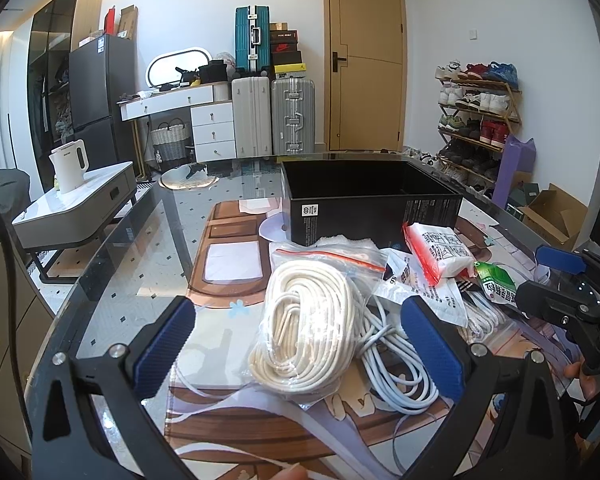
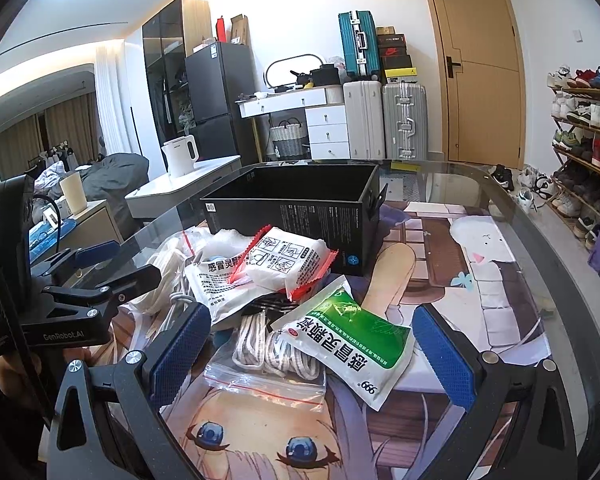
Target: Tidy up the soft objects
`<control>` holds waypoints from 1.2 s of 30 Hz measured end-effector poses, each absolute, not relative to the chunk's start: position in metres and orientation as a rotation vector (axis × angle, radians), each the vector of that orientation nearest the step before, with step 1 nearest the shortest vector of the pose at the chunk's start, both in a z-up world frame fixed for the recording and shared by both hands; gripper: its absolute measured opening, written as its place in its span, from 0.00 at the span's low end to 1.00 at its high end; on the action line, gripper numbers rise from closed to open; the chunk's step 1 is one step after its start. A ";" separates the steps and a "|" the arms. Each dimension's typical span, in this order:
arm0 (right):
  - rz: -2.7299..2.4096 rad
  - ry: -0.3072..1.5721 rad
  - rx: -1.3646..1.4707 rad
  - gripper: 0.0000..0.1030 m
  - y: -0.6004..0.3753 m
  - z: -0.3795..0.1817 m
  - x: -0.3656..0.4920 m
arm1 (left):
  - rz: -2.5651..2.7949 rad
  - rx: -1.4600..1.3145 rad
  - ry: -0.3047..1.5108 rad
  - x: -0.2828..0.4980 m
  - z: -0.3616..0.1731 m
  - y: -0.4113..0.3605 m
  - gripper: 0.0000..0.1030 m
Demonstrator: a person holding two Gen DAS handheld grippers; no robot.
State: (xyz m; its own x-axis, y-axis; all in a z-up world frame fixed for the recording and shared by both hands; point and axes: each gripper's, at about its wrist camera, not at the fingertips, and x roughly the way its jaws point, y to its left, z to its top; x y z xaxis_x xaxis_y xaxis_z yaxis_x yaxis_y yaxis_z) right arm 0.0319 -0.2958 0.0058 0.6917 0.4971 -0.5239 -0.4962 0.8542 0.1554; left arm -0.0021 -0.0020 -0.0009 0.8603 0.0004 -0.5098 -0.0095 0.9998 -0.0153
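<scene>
A pile of soft items lies on the glass table in front of an open black box (image 1: pixel 364 200) (image 2: pixel 296 204). A bagged coil of cream rope (image 1: pixel 308 320) sits between the blue pads of my left gripper (image 1: pixel 298 344), which is open around it without touching. Beside it lies a pale blue cable (image 1: pixel 396 364). My right gripper (image 2: pixel 312 356) is open over a green-and-white sachet (image 2: pixel 352 340) and a zip bag of white cord (image 2: pixel 272 356). A red-edged white packet (image 2: pixel 284 260) (image 1: pixel 440 252) tops the pile. The right gripper (image 1: pixel 572 300) shows at the left wrist view's right edge.
A printed cartoon mat (image 2: pixel 460 280) covers the glass table (image 1: pixel 140 264). A low white side table with a kettle (image 1: pixel 70 166) stands left. Suitcases (image 1: pixel 272 116), a door, a shoe rack (image 1: pixel 480 116) and a cardboard box (image 1: pixel 552 212) lie beyond.
</scene>
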 end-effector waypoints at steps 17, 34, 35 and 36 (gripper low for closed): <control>0.557 0.593 -0.008 1.00 -0.295 0.003 0.034 | 0.005 -0.018 0.537 -0.001 -0.001 -0.002 1.00; 0.561 0.615 -0.051 1.00 -0.301 0.006 0.036 | 0.006 -0.002 0.557 0.001 -0.005 0.000 1.00; 0.563 0.617 -0.058 1.00 -0.302 0.006 0.037 | 0.007 0.007 0.559 0.001 -0.005 0.000 1.00; 0.564 0.619 -0.065 1.00 -0.302 0.006 0.037 | 0.011 0.012 0.560 0.002 -0.005 0.000 1.00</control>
